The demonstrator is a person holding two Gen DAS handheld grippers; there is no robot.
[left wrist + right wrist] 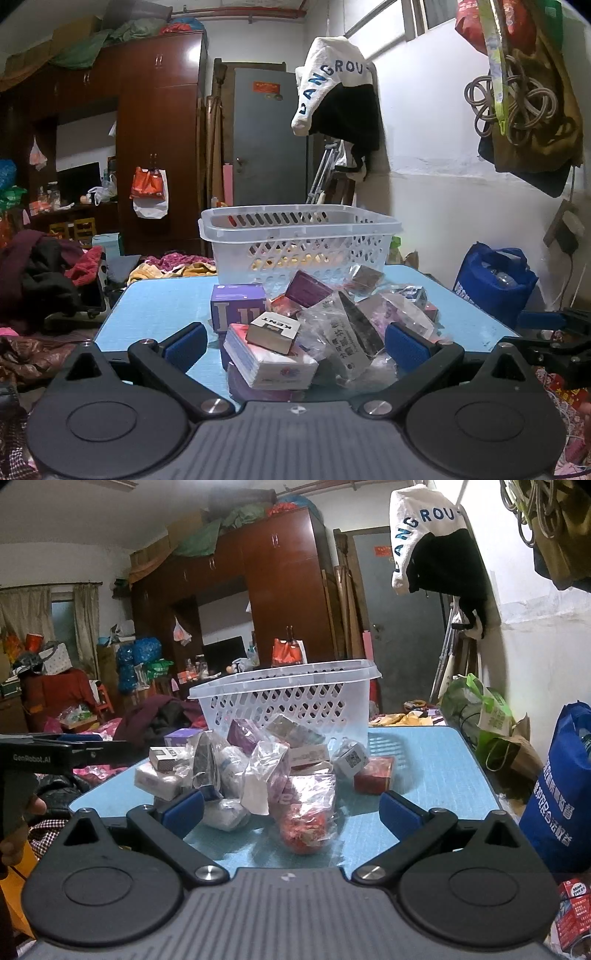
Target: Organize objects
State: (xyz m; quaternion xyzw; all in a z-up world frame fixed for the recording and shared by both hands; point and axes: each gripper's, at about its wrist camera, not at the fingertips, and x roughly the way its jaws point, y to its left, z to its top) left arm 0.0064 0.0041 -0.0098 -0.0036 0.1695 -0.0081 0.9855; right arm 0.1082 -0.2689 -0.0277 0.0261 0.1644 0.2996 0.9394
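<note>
A white slotted plastic basket stands at the back of the light blue table. In front of it lies a heap of small boxes and clear packets. In the left wrist view I see a purple box, a KENT box resting on a white tissue pack, and a printed clear packet. My left gripper is open, its pads flanking the heap's near end without touching. My right gripper is open too, with a clear bag of red contents between its fingers. Beyond them lies a red box.
A blue shopping bag stands right of the table. Piled clothes lie to the left. The other gripper shows at the edge of each view, and a hand holds the left one. A dark wardrobe stands behind.
</note>
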